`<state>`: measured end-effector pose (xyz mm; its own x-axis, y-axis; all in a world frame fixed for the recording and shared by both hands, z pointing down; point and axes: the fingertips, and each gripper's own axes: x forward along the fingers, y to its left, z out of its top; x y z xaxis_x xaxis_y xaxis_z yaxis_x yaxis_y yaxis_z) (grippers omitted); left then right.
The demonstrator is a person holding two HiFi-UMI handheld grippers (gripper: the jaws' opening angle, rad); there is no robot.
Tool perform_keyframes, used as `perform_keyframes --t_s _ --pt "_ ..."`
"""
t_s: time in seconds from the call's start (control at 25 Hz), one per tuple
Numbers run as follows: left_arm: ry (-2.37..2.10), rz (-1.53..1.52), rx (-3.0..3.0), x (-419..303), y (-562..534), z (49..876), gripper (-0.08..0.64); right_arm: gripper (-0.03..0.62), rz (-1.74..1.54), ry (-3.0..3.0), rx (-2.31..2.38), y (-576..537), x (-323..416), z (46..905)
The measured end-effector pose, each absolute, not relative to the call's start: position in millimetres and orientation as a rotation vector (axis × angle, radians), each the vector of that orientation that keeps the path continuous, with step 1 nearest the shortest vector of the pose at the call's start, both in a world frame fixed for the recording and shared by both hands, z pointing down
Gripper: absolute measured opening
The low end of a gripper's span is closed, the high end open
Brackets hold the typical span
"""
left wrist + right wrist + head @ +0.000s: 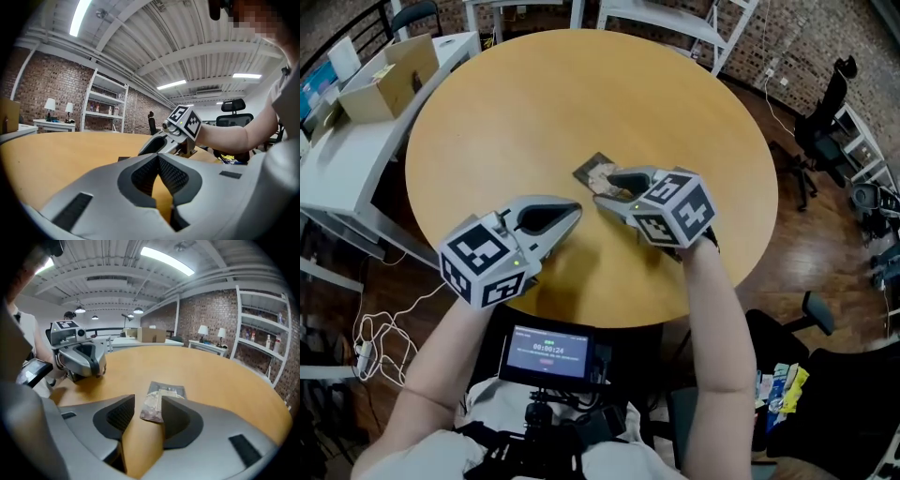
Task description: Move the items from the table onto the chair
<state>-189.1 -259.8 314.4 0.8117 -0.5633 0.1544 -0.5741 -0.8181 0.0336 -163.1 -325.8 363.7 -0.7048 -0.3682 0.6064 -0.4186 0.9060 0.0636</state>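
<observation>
a: where's the packet?
b: the flat packet [598, 172] lies near the middle of the round table [534, 103]. it is a thin rectangle, dark and crinkly at the edges, with a pale printed patch on its face.
a: and the right gripper?
b: the right gripper [605, 189] is tilted down at the packet's near end. its grey jaws stand wide apart, and in the right gripper view the packet's near corner [152, 408] sits in the gap between them. the ribbed black pads do not press on it.
a: the left one?
b: the left gripper [577, 211] is just to the left, low over the bare wood, with its jaw tips closed together on nothing.
a: what's the table like?
b: smooth, light yellow wood with a clean curved rim. at the far left, a brown cardboard box [394, 75] sits on a white table.
</observation>
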Motion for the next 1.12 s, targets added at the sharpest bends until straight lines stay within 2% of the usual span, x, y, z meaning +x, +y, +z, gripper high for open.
perform_keyframes --t_s 0.08,0.24,0.32,0.4,0.64,0.84,1.12 --pt "-0.913 0.212 2.916 -189 -260 315 0.008 0.209 0.126 -2.384 0.536 -332 -162 373" --pt "-0.916 0.237 2.911 -190 -259 315 0.008 0.203 0.203 -2.361 0.498 -335 -163 375" --pt "-0.919 0.237 2.911 -190 -259 315 0.008 0.137 0.211 -2.347 0.492 -336 -162 375" --pt "-0.914 0.225 2.914 -190 -259 315 0.008 0.002 0.196 -2.331 0.512 -337 -158 376" --pt "-0.911 0.214 2.920 -190 -258 315 0.008 0.002 0.033 -2.300 0.558 -332 -152 370" --pt "-0.828 0.215 2.955 -173 -251 314 0.008 0.002 -0.079 -2.476 0.674 -312 -149 326" --pt "-0.684 0.232 2.996 -139 -236 306 0.008 0.002 -0.044 -2.776 0.917 -270 -106 277"
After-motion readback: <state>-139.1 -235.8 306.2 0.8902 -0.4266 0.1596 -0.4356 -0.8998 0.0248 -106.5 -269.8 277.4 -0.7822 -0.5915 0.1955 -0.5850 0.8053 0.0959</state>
